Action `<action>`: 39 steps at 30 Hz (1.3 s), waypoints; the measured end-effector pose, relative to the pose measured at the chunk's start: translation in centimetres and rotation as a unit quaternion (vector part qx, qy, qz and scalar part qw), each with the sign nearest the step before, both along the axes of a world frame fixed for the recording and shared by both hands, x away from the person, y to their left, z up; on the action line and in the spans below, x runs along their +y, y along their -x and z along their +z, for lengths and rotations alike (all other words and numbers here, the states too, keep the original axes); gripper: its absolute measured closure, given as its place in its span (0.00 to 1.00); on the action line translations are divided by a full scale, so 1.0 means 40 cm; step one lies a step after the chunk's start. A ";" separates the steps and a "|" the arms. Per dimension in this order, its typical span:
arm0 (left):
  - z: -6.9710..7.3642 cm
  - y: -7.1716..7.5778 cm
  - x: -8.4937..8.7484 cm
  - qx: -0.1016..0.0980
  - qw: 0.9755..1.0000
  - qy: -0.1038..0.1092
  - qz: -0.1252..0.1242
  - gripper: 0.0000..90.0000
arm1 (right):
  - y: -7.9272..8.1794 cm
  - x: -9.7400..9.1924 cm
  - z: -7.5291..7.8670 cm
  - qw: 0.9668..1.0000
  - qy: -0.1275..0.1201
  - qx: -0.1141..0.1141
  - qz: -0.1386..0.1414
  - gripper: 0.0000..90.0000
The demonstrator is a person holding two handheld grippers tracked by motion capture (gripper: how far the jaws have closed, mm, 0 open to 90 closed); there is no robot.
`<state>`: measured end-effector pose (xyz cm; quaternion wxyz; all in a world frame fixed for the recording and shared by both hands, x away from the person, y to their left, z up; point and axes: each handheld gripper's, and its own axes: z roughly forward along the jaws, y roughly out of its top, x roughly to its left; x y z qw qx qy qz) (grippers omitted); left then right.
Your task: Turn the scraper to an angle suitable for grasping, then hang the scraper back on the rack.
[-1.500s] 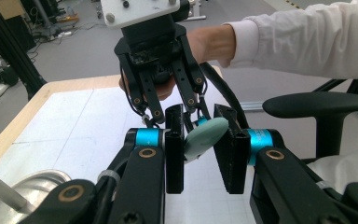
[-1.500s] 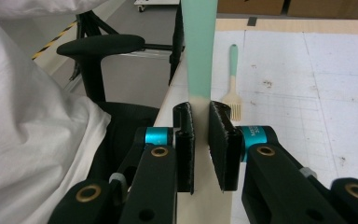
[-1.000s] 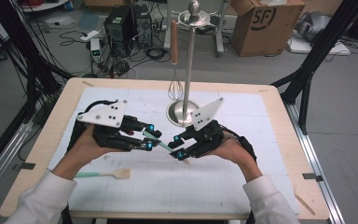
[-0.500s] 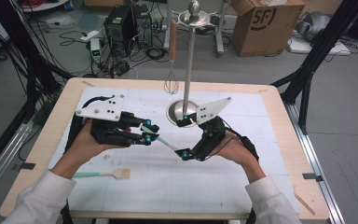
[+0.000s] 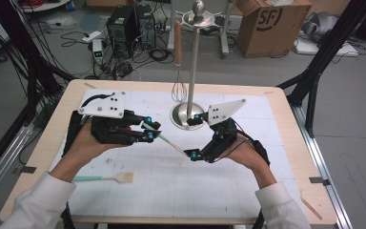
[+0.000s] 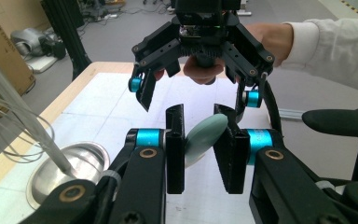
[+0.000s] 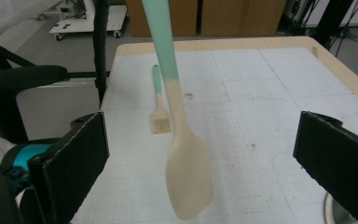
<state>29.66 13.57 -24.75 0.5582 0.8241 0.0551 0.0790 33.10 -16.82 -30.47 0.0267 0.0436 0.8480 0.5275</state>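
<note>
A spoon (image 5: 171, 143) with a teal handle and a pale wooden bowl hangs level above the white mat. My left gripper (image 5: 148, 131) is shut on its teal handle end (image 6: 205, 137), which sits squeezed between my jaws (image 6: 203, 149). My right gripper (image 5: 195, 136) faces it from the other side. Its jaws have just been opening and stand wide, one on each side of the spoon's bowl (image 7: 186, 172) without touching it. From the left gripper view the right gripper (image 6: 196, 93) shows spread open, a hand behind it.
A teal-handled brush (image 5: 105, 178) lies on the mat near the front left, also in the right gripper view (image 7: 160, 116). A steel stand (image 5: 190, 86) on a round base (image 5: 181, 117) holds a hanging whisk (image 5: 178, 71) behind the grippers. The table's wooden rim (image 5: 310, 162) frames the mat.
The right gripper's jaws went from closed on the spoon's bowl end to wide open around it. The left gripper kept its hold and both hands stayed put.
</note>
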 end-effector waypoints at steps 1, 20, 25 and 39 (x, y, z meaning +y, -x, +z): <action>0.003 0.001 0.000 0.003 1.000 0.001 0.002 0.84 | 0.001 -0.001 0.001 1.000 -0.001 0.001 -0.002 0.02; 0.020 -0.004 -0.017 0.019 0.999 -0.013 0.026 0.84 | 0.002 -0.012 0.011 1.000 -0.012 -0.013 -0.019 0.02; 0.026 -0.003 -0.031 0.016 0.999 -0.015 0.033 0.84 | 0.006 -0.004 0.013 0.999 -0.018 -0.015 -0.023 0.02; 0.027 -0.008 -0.064 0.026 0.999 -0.021 0.041 0.84 | 0.016 0.026 0.013 0.999 -0.017 -0.027 -0.011 0.06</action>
